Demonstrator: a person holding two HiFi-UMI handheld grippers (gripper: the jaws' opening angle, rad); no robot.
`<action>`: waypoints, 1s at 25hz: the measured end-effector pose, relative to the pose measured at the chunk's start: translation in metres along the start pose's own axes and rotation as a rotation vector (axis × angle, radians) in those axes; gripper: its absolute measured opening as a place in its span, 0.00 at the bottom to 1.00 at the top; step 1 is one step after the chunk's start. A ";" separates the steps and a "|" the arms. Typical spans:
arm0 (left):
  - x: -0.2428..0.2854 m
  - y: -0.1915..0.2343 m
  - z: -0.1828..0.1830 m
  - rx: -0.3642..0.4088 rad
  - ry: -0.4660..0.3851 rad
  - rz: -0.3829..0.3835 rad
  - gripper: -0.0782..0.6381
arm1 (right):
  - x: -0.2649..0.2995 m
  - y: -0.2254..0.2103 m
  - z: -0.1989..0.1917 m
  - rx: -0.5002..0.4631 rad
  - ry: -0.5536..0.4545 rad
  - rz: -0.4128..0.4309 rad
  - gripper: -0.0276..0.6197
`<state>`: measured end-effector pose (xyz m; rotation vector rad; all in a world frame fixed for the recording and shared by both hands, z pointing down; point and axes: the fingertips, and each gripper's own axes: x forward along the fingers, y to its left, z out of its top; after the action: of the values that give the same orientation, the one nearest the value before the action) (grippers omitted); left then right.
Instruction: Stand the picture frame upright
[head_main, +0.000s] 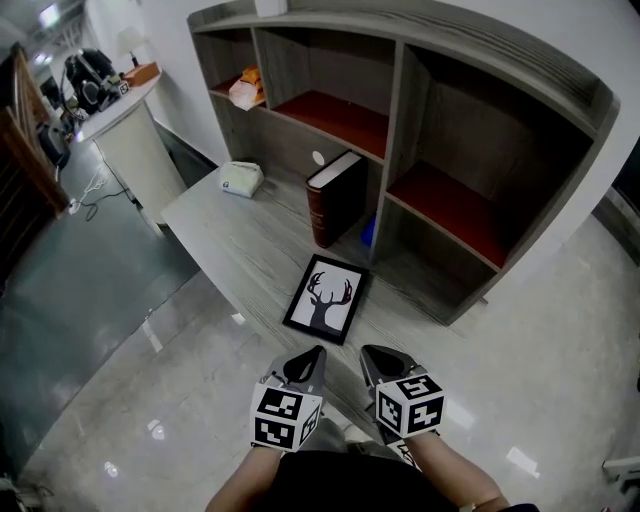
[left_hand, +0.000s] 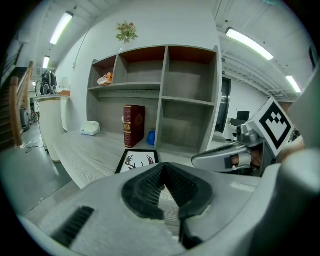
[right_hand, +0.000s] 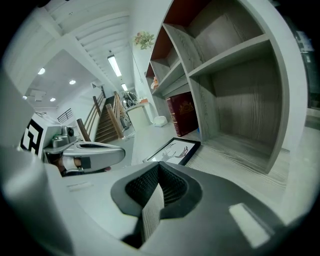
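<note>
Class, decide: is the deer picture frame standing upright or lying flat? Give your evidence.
Lying flat. The picture frame lies face up on the desk, deer print facing the ceiling, leaning on nothing.

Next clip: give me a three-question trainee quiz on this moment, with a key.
1. True or false: the picture frame lies flat on the desk.
2. What stands upright just behind the frame? A) red book B) kettle C) mug
3. Fill in: the left gripper and right gripper both have their jaws ____, with nothing between them.
Key: 1 true; 2 A; 3 shut.
</note>
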<state>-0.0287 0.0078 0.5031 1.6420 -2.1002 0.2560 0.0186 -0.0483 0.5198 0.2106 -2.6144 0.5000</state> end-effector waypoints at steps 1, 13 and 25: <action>0.001 0.001 -0.001 -0.005 0.002 0.005 0.10 | 0.001 -0.001 0.000 0.001 0.002 0.001 0.04; 0.029 0.030 0.000 0.027 0.049 0.003 0.10 | 0.026 -0.017 0.006 0.048 0.016 -0.044 0.04; 0.065 0.087 0.006 0.032 0.116 -0.073 0.10 | 0.075 -0.034 0.016 0.108 0.044 -0.152 0.04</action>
<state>-0.1246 -0.0277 0.5398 1.6766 -1.9561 0.3547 -0.0459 -0.0906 0.5527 0.4254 -2.5068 0.5856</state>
